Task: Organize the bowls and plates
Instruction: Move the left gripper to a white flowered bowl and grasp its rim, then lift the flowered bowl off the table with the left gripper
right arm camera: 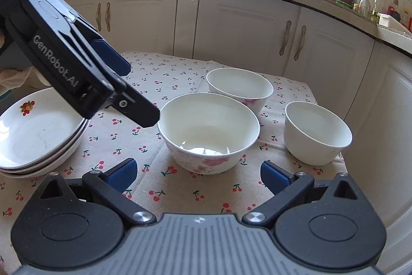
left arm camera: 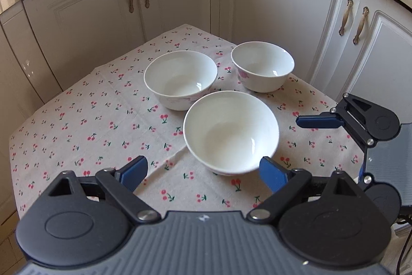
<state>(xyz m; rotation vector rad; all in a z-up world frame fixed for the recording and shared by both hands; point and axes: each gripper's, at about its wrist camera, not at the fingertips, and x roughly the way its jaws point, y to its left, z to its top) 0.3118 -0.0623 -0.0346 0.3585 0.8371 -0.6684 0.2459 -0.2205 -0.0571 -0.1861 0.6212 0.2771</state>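
Three white bowls stand on the cherry-print tablecloth (left arm camera: 77, 125). The nearest bowl (left arm camera: 231, 130) sits just beyond my left gripper (left arm camera: 204, 174), which is open with nothing between its blue pads; its right pad is close to that bowl's base. Behind it are a second bowl (left arm camera: 180, 79) and a third bowl (left arm camera: 262, 66) with pink flowers. In the right wrist view my right gripper (right arm camera: 199, 175) is open and empty, facing the pink-flowered bowl (right arm camera: 208, 130). A stack of plates (right arm camera: 38, 130) with a fruit print lies at the left. My left gripper (right arm camera: 139, 94) hangs over that bowl's left rim.
Two more bowls (right arm camera: 239, 89) (right arm camera: 318, 130) stand behind and to the right, the right one near the table edge. White cabinets (left arm camera: 283, 17) close in behind the table. One finger (left arm camera: 319, 120) of my right gripper reaches in from the right of the left wrist view.
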